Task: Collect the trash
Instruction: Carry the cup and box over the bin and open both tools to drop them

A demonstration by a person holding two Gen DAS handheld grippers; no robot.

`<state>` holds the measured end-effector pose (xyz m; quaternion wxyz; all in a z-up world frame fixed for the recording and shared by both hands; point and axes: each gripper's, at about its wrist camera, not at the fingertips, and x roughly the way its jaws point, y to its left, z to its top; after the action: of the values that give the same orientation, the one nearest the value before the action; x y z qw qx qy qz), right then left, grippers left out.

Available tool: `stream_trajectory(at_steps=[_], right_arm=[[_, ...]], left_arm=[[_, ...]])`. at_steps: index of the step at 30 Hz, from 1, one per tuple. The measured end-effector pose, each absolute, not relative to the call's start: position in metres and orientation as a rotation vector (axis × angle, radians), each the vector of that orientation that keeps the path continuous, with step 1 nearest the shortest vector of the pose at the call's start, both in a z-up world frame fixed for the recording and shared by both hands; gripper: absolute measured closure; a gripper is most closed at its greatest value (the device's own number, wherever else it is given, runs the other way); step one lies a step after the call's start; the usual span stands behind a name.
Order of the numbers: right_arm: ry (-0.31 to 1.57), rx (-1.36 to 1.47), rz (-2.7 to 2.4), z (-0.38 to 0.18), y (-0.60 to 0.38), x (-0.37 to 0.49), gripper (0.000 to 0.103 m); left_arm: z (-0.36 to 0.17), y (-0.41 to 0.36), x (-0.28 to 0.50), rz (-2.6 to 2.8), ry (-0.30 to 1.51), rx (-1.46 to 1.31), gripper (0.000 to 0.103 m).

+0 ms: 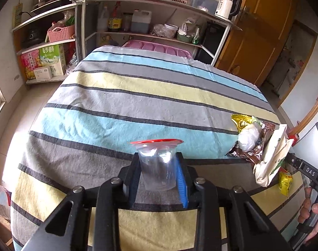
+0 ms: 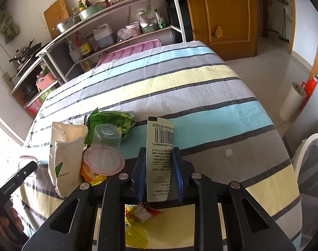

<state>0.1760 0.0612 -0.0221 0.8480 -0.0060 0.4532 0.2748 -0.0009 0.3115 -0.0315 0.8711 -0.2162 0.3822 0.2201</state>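
Observation:
My left gripper (image 1: 158, 167) is shut on a clear plastic cup with a red rim (image 1: 158, 163), held above the striped tablecloth (image 1: 121, 104). My right gripper (image 2: 159, 167) is shut on a flattened silver-green carton with a barcode (image 2: 160, 146), held upright over the cloth. A trash pile lies by the right gripper: a white paper bag (image 2: 64, 156), an overturned clear cup with a pink lid (image 2: 105, 148), a green wrapper (image 2: 113, 120) and yellow wrappers (image 2: 136, 228). In the left wrist view the pile shows at the right edge: the white bag (image 1: 270, 156), a brown wrapper (image 1: 251, 152), a gold wrapper (image 1: 241, 122).
A small paper scrap (image 2: 228, 152) lies on the cloth to the right. Metal shelves (image 1: 138, 31) with bottles and pots stand behind the table. A wooden door (image 2: 223, 14) is at the back right. A white chair (image 2: 307, 152) and a paper roll (image 2: 290, 102) stand on the right.

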Motion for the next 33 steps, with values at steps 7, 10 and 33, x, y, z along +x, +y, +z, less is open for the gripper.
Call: stream_trajectory(at_steps=[7,10,33], right_arm=[[0.928,0.006,0.585,-0.014,0.052,0.169,0.094],[0.916,0.001,0.584,-0.011,0.050,0.166,0.094],[0.836,0.112,0.591,0.024,-0.010,0.150,0.095]], left_arm=[[-0.018,0.299,-0.002,0.427,0.768,-0.425,0.070],[-0.011,0.290,-0.001,0.413,0.755,-0.405,0.070],[0.027,0.199,0.037,0.208,0.712,-0.257,0.070]])
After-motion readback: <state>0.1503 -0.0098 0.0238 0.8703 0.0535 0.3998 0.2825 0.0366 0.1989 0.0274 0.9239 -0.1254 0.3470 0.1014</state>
